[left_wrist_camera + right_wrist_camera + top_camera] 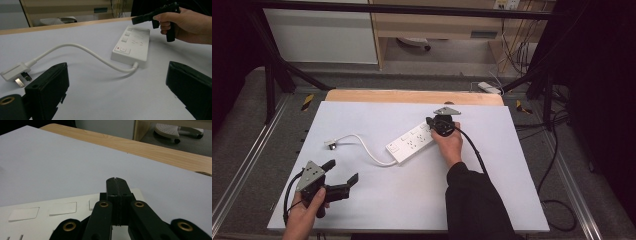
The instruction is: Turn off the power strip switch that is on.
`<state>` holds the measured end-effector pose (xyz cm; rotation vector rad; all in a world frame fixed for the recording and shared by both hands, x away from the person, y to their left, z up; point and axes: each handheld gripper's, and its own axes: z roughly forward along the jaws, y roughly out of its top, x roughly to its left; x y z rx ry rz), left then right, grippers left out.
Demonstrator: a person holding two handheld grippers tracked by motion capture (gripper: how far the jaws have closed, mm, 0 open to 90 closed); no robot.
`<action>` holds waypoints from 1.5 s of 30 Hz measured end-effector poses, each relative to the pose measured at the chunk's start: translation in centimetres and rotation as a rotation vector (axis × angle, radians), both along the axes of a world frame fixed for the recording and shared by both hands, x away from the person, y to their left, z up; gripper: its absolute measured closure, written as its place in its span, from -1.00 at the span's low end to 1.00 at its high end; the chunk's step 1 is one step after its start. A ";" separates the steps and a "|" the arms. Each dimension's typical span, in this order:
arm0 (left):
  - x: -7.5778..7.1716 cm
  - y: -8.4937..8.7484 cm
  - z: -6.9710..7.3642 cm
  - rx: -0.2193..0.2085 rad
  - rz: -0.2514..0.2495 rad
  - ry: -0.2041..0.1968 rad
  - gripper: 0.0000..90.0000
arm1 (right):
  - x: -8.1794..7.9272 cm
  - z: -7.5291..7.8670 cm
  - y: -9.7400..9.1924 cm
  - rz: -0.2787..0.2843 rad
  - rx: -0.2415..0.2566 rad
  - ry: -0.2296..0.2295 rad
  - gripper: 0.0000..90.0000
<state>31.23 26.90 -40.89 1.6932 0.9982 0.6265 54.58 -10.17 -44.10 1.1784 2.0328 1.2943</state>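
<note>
A white power strip (pixel 411 142) lies slantwise on the white sheet (pixel 362 200), with rocker switches (pixel 62 208) along its top. Its white cable (pixel 362 142) curls left to a plug (pixel 331 145) lying flat. My right gripper (pixel 430 121) is shut, its jaws pressed together with nothing between them. It hovers just over the strip's far end, tip (pixel 116 181) pointing past the edge. My left gripper (pixel 341 171) rests at the near left, jaws wide open and empty. It faces the strip (pixel 132 43) and plug (pixel 16 73), well short of both.
The sheet covers a wooden tabletop (pixel 412 96) whose bare edge runs along the far side. A black metal frame (pixel 272 65) surrounds the table. Loose cables (pixel 557 165) trail on the floor at the right, and shelving (pixel 437 25) stands behind.
</note>
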 end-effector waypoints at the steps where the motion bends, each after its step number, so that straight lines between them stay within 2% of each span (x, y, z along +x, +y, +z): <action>1: 0.0 0.0 0.0 0.000 0.001 -0.001 -0.89 | 0.0 0.1 -0.1 0.000 0.000 -0.003 1.00; 10: 0.0 -0.1 0.0 -0.001 -0.004 0.003 -0.89 | -1.0 1.5 -0.8 0.015 0.023 -0.022 1.00; 27: 0.0 0.0 -0.1 0.003 -0.001 0.004 -0.89 | -2.0 2.9 -2.4 0.019 0.047 -0.017 1.00; 29: 0.0 0.0 -0.1 0.004 -0.001 0.004 -0.89 | -2.2 3.1 -2.6 0.022 0.053 -0.011 0.94; 32: 0.0 -0.1 -0.1 0.004 0.000 0.004 -0.89 | -2.5 3.5 -2.8 0.030 0.062 -0.007 0.80; 35: 0.0 -0.1 -0.1 0.004 0.000 0.005 -0.89 | -2.9 3.8 -3.1 0.042 0.067 0.011 0.54; 37: 0.0 -0.1 -0.1 0.004 0.001 0.005 -0.89 | -3.2 4.1 -3.3 0.044 0.068 0.017 0.43; 39: 0.0 -0.1 -0.1 0.004 0.001 0.005 -0.89 | -3.4 4.4 -3.5 0.046 0.061 0.024 0.22; 45: 0.0 -0.1 -0.1 0.009 0.003 0.005 -0.89 | -4.1 5.5 -4.0 0.042 0.034 0.008 -0.25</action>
